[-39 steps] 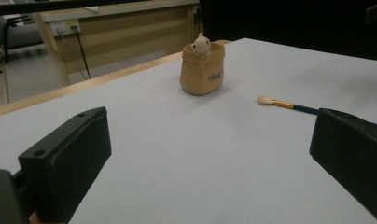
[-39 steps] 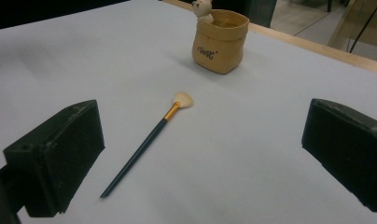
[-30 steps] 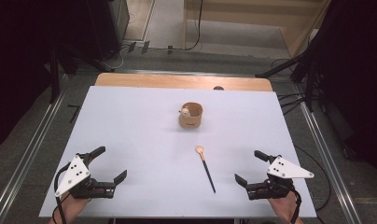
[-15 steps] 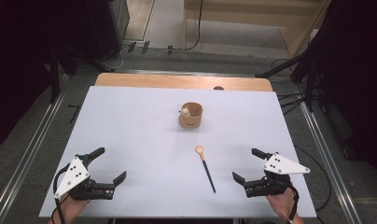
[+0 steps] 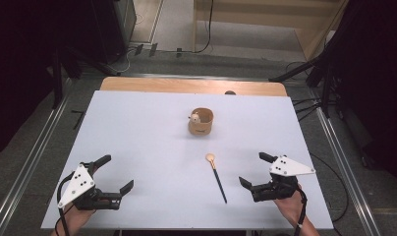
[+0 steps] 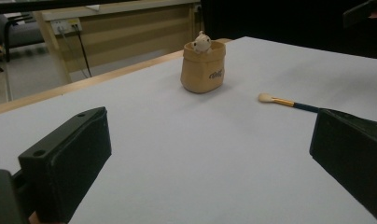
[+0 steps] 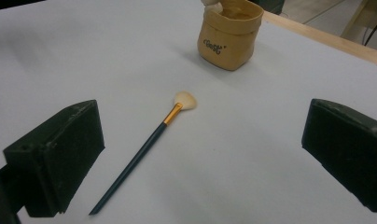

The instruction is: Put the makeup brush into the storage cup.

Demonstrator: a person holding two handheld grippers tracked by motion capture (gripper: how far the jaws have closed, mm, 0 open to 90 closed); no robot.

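Note:
A tan fabric pouch (image 5: 201, 123) stands upright at the middle of the white table (image 5: 137, 128), with a small white figure (image 5: 195, 117) peeking over its rim. Nearer me lies a brush (image 5: 217, 177) with a dark handle, gold ferrule and pale bristles pointing toward the pouch. My left gripper (image 5: 119, 171) rests open at the near left, with nothing between its jaws. My right gripper (image 5: 251, 168) is open just right of the brush handle. The left gripper view (image 6: 207, 158) faces the pouch (image 6: 203, 70) and brush (image 6: 289, 102). The right gripper view (image 7: 200, 158) frames the brush (image 7: 144, 154) and pouch (image 7: 229, 35).
A wooden strip (image 5: 186, 86) runs along the table's far edge, with a small dark object (image 5: 229, 92) on it. Metal rails (image 5: 34, 157) flank both sides. Cables and dark stands sit on the floor beyond.
My right gripper has crept slightly left, closer to the brush handle. The left gripper, pouch and brush stay where they were.

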